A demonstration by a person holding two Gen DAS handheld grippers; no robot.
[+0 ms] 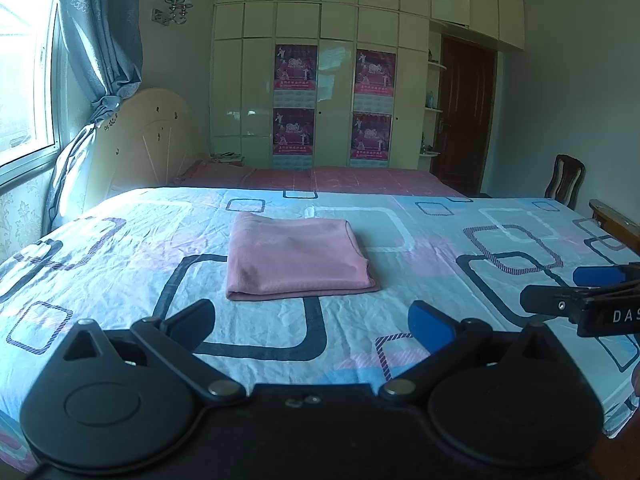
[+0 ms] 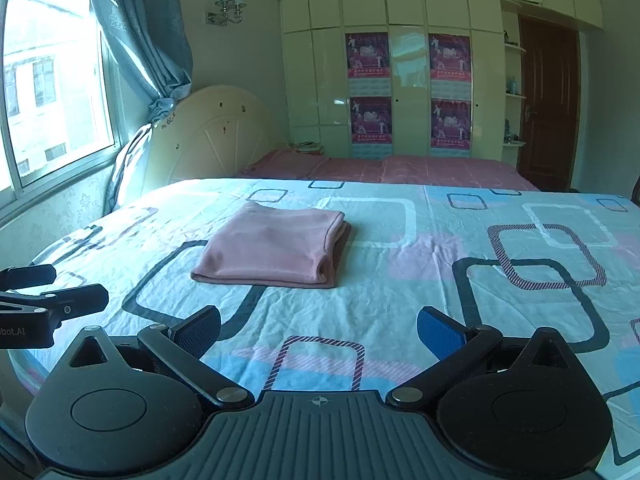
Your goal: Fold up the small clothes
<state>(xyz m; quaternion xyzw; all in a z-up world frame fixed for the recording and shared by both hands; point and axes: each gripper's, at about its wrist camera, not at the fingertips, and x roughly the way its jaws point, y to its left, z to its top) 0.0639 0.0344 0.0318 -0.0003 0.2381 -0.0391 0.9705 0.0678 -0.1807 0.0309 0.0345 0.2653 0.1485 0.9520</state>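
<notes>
The pink cloth [image 1: 298,256] is lying folded into a flat rectangle on the bed [image 1: 440,248], toward the far middle of the patterned sheet. The left gripper [image 1: 312,320] is hovering near the cloth with its fingers spread wide, gripping nothing. The right gripper [image 2: 319,330] is hovering to its right, fingers likewise spread and empty. Neither gripper is touching the cloth.
</notes>
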